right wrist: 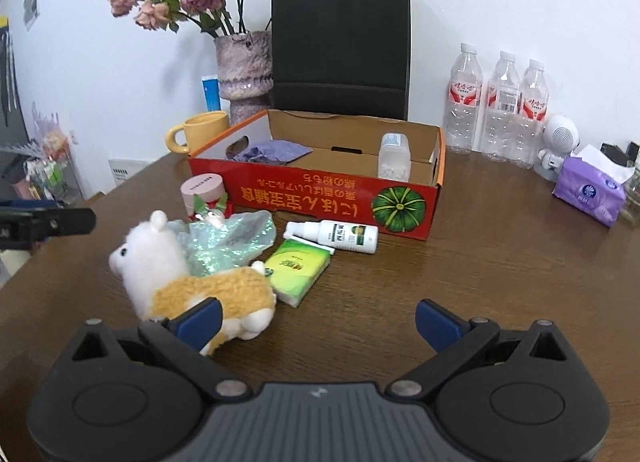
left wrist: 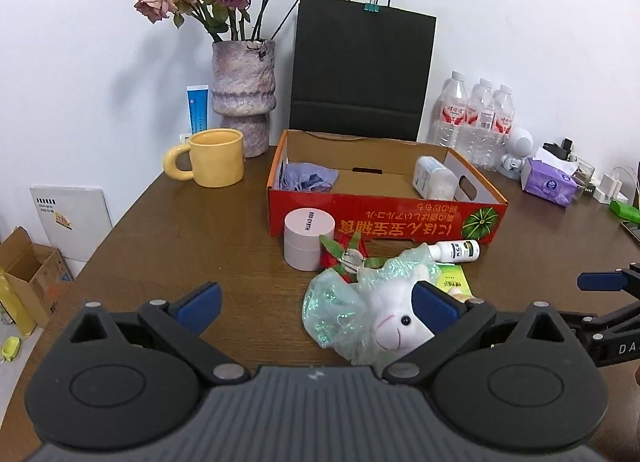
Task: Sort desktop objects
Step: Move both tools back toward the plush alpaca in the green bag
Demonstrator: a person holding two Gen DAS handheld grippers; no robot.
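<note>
A white and tan plush alpaca lies on the brown table beside a crinkled green cellophane wrap. Near them are a green tissue packet, a white spray bottle, a pink round jar and a red-and-green ornament. Behind stands a red cardboard box that holds a purple cloth and a clear container. My left gripper is open, its right finger against the alpaca's head. My right gripper is open just right of the alpaca's body.
A yellow mug, a vase of dried roses and a black paper bag stand at the back. Water bottles, a white robot figure and a purple tissue pack fill the right. Cardboard boxes sit on the floor, left.
</note>
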